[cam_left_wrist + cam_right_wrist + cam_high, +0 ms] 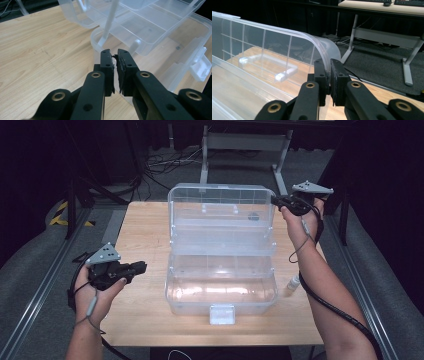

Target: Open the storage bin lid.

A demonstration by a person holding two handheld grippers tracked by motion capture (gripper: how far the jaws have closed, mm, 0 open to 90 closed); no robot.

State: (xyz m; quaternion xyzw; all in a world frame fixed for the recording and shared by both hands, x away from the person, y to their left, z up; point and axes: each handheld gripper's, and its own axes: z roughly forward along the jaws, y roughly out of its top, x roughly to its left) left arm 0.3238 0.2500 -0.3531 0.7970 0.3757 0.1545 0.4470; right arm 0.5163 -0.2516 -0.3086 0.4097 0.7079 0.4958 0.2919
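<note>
Right gripper (pixel 327 75) pinched the curved rim of the raised lid (pixel 220 202) at its right corner, jaws clamped on the plastic. Left gripper (pixel 113 71) was nearly closed, nothing between its jaws, hovering near the table's (pixel 142 312) left edge just beside the clear plastic box (pixel 220 290), which sat mid-table, open.

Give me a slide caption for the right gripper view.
Right gripper pinching the rim of the clear box's raised lid above the wooden table.
</note>
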